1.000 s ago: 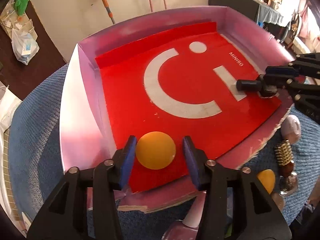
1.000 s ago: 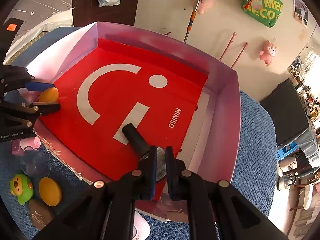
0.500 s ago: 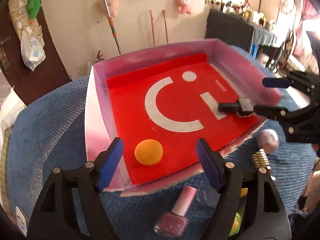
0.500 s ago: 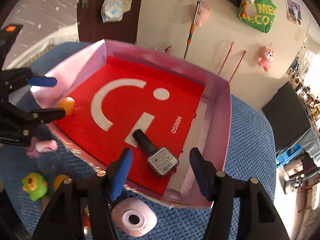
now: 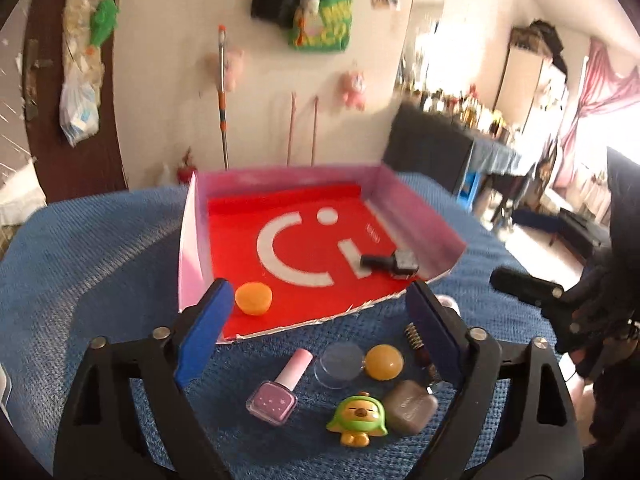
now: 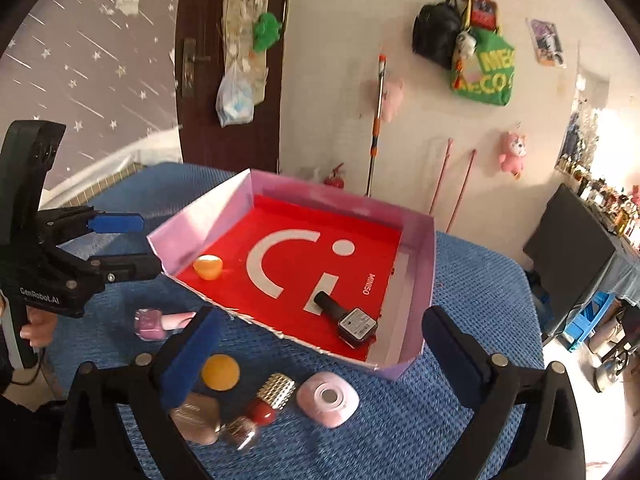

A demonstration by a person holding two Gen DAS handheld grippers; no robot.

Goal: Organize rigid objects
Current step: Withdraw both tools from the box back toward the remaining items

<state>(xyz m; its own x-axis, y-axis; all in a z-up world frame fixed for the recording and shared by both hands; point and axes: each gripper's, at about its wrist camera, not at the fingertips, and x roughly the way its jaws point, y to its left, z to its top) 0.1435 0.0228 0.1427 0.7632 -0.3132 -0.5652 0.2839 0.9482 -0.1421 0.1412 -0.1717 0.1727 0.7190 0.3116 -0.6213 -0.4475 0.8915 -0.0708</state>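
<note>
Inside the tray: orange ball near its left wall, black polish bottle at its near right corner. Left gripper and right gripper have just been opening, jaws wide, nothing between. Remaining items sit on the table's near edge, likely queued for the next pick.

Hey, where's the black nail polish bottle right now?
The black nail polish bottle lies on its side inside the red-lined box, at its near right corner by the white logo, in the right wrist view.
</note>
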